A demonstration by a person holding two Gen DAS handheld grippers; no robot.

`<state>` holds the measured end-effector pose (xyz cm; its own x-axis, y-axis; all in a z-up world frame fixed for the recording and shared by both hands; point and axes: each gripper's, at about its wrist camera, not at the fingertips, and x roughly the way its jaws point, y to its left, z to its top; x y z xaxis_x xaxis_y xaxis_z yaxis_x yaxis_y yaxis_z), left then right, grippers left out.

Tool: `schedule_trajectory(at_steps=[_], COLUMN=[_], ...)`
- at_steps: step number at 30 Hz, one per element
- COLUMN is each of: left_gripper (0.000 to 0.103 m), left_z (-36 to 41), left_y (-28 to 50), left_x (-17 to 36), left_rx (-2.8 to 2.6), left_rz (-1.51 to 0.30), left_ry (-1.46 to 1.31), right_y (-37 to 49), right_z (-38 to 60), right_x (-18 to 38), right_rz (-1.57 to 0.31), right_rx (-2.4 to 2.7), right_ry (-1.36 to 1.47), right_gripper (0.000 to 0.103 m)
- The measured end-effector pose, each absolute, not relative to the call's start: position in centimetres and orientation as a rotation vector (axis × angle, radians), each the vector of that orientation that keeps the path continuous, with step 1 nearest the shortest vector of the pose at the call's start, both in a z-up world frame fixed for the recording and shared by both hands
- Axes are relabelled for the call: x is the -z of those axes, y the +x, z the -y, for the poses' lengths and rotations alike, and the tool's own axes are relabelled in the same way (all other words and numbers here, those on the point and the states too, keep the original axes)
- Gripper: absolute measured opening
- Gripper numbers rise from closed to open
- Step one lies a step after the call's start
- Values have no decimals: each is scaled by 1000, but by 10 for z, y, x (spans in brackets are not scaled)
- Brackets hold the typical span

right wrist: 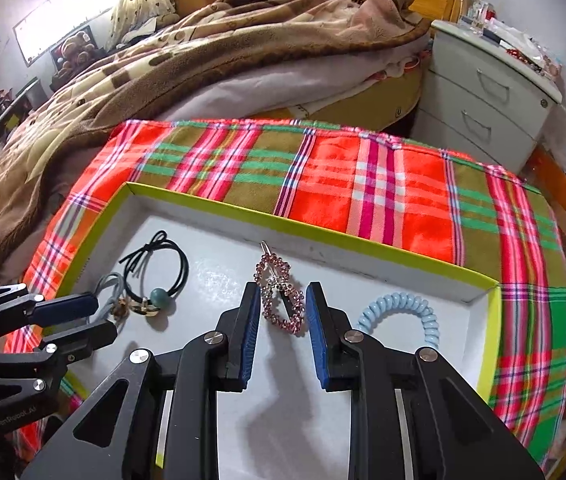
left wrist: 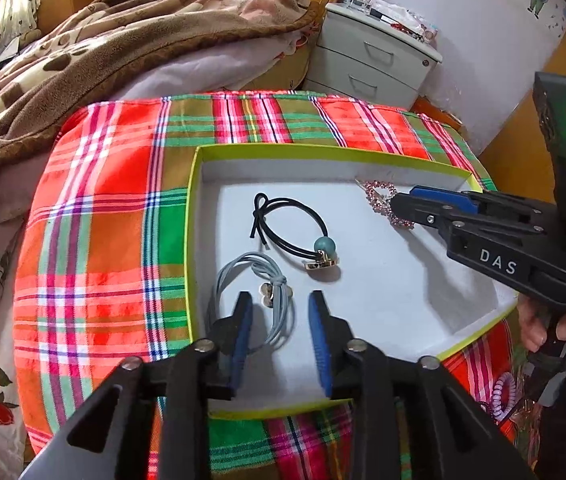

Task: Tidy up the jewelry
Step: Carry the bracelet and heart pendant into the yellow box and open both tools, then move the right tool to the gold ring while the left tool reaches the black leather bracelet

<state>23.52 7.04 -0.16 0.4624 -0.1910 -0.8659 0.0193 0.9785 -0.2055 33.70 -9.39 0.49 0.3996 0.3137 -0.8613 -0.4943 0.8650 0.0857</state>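
A shallow white box with a yellow-green rim [left wrist: 323, 152] [right wrist: 283, 220] lies on a plaid cloth. Inside it are a black hair tie with a teal bead [left wrist: 291, 224] [right wrist: 181, 268], a grey hair tie [left wrist: 239, 264] [right wrist: 109, 280], a pink beaded hair clip [left wrist: 379, 196] [right wrist: 279, 272] and a light blue spiral hair tie [right wrist: 403, 304]. My left gripper [left wrist: 281, 299] [right wrist: 103, 316] is open over the grey tie, which lies on the floor between its fingers, untouched by the pads. My right gripper [right wrist: 283, 289] [left wrist: 403, 196] stands open astride the pink clip, which rests on the box floor.
The red and green plaid cloth [left wrist: 115, 208] covers the surface under the box. A purple spiral coil [left wrist: 501, 396] lies outside the box, by the hand holding the right gripper. Behind are a bed with a brown blanket [right wrist: 163, 60] and a grey nightstand [right wrist: 483, 96].
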Motion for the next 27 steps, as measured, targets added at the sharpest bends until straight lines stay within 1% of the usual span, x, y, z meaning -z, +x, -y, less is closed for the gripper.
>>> schedule_trajectory(at_steps=[3, 5, 11, 14, 23, 27], left_gripper=[33, 36, 39, 40, 40, 41], left_z=[-71, -70, -78, -82, -90, -95], left_y=[227, 219, 188, 169, 117, 100], left_x=[-7, -15, -34, -37, -25, -19], left_rx=[127, 130, 135, 135, 118, 112], left_rz=[-1062, -1039, -992, -988, -1000, -1004], left_ry=[-165, -156, -170, -168, -220, -248], right_y=[328, 319, 287, 266, 202, 187], right_z=[99, 104, 117, 124, 127, 124], right_x=[-14, -20, -34, -36, -15, -4], right_rz=[-1021, -1003, -959, -946, -954, -963], right_rx=[-516, -519, -535, -552, -585, -609], right_ry=[-181, -166, -137, -121, -131, -124], right_gripper=[27, 27, 29, 35, 36, 40])
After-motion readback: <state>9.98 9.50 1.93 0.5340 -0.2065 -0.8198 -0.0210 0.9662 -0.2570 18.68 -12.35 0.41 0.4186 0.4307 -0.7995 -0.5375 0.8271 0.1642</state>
